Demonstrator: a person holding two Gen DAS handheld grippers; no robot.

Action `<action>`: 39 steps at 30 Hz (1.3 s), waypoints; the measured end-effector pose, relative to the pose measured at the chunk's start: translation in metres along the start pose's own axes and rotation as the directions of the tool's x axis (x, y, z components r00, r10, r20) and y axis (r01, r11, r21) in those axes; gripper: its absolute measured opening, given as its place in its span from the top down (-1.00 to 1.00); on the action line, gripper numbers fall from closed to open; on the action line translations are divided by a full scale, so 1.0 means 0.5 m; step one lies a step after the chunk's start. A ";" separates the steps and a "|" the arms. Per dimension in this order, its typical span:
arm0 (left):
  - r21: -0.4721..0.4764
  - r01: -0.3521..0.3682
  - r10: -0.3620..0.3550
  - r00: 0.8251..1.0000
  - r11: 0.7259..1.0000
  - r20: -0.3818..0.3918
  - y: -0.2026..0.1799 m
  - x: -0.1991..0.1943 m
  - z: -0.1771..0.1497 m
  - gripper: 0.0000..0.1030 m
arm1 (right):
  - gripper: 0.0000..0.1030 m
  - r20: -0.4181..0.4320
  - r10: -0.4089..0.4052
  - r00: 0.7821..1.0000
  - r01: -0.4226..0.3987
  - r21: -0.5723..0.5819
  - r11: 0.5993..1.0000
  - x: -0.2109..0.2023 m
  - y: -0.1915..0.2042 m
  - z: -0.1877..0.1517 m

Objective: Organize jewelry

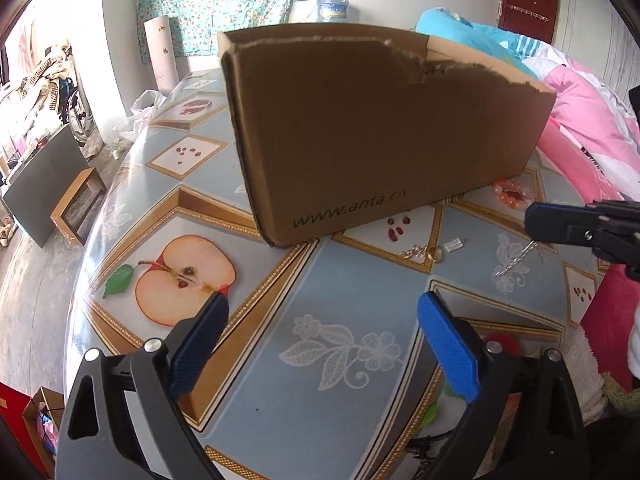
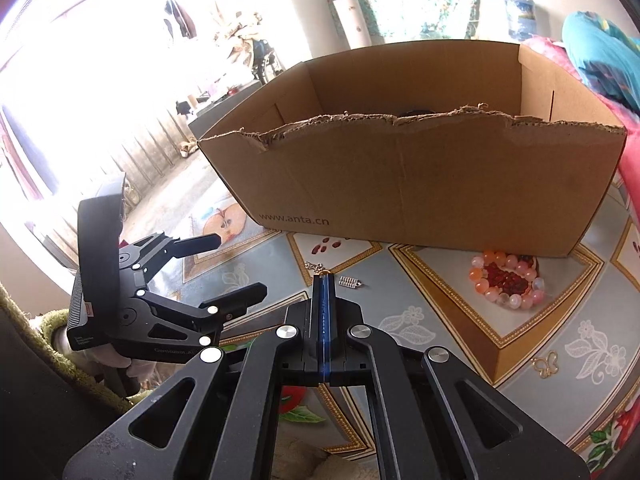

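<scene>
- Left gripper (image 1: pixel 322 308): its 2 blue-padded fingers (image 1: pixel 200 344) stand wide apart, nothing between them, over bare patterned tablecloth (image 1: pixel 340 280). In the right wrist view it sits at far left (image 2: pixel 228 268), jaws spread.
- Tablecloth print: halved apple (image 1: pixel 184 276) by the left fingertip; table edge curves away on the left, floor beyond.
- Cardboard box (image 1: pixel 384 128): open top, torn ragged near rim, stands mid-table. Printed "www.anta.cn" low on the near wall, by the left corner (image 2: pixel 294 219). A dark item shows just over the torn rim inside; cannot identify it.
- Open cloth lies between the left fingers and the box wall.
- Gold chain (image 1: pixel 418 251): on the cloth in front of the box, ahead and right of the left gripper, not touching it.
- Small silver charm (image 1: pixel 453 245): just beside the gold chain, right of it; in the right wrist view (image 2: pixel 351 282) just beyond the right fingertips.
- Right gripper (image 2: pixel 324 280): blue pads pressed together. A silver chain (image 1: pixel 516 258) hangs from its tip in the left wrist view, lower end at the cloth.
- Bead bracelet (image 2: pixel 506 282): pink and orange beads, a ring on the cloth touching the box's right front corner, right of the closed fingers.
- Gold butterfly pendant (image 2: pixel 546 364): alone, near the right table edge.
- Pink bedding (image 1: pixel 592 120) crowds the table's right side.
</scene>
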State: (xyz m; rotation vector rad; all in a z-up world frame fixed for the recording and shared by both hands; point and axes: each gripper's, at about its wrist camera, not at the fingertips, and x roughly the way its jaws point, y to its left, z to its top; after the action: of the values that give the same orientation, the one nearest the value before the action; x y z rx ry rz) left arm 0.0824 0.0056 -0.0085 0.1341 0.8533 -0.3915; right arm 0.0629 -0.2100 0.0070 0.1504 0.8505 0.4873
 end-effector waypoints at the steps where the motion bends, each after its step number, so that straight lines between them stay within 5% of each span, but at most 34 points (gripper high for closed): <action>1: 0.007 0.018 -0.018 1.000 1.000 0.016 -0.006 -0.006 0.007 -0.72 | 1.00 0.003 0.004 1.000 -0.004 0.006 1.000 -0.009 -0.003 0.000; 5: 0.063 0.077 -0.080 0.995 0.995 0.052 -0.041 -0.018 0.036 -0.30 | 1.00 0.004 0.021 1.000 -0.021 0.030 0.999 -0.016 -0.018 0.002; 12: 0.140 0.144 -0.141 0.990 0.980 -0.025 -0.091 0.022 0.053 0.47 | 1.00 -0.006 0.027 1.000 -0.027 0.060 0.998 -0.003 -0.030 -0.005; 39: 0.290 0.128 -0.103 0.990 0.949 -0.099 -0.143 0.068 0.053 0.70 | 1.00 -0.024 0.073 0.997 -0.070 0.097 0.993 0.021 -0.067 0.004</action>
State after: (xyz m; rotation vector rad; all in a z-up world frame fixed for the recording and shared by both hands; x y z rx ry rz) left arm 0.0936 -0.0770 -0.0139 0.3809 0.8830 -0.6271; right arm 0.0819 -0.2347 -0.0097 0.2638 0.8980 0.5165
